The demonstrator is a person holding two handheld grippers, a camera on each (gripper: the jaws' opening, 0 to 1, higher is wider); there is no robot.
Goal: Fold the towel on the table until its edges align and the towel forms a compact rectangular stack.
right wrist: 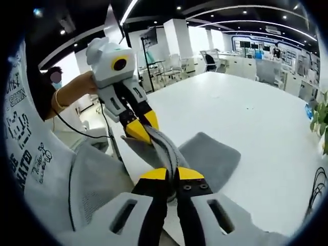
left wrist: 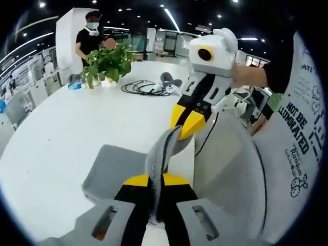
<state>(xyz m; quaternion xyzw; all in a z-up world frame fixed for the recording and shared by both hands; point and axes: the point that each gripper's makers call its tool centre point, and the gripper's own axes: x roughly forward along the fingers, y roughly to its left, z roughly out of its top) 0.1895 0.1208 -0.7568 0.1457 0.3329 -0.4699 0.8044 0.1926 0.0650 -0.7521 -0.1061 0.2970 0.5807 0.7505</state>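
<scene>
Left gripper point(left wrist: 156, 180) and right gripper point(right wrist: 171, 174) both clamped on the grey towel point(left wrist: 110, 166) edge, lifted off the white table point(left wrist: 77, 118), rest lying flat.

Open-plan office, brightly lit

Ceiling light strips point(left wrist: 171, 19) are glowing over a dark ceiling, while a white tabletop point(left wrist: 66, 128) is stretching away, carrying a potted plant point(left wrist: 108, 62) and a coiled black cable point(left wrist: 144, 88); a masked person point(left wrist: 91, 38) is standing beyond it, with a white pillar point(right wrist: 177, 38) and desks point(right wrist: 241, 64) showing farther off.
</scene>
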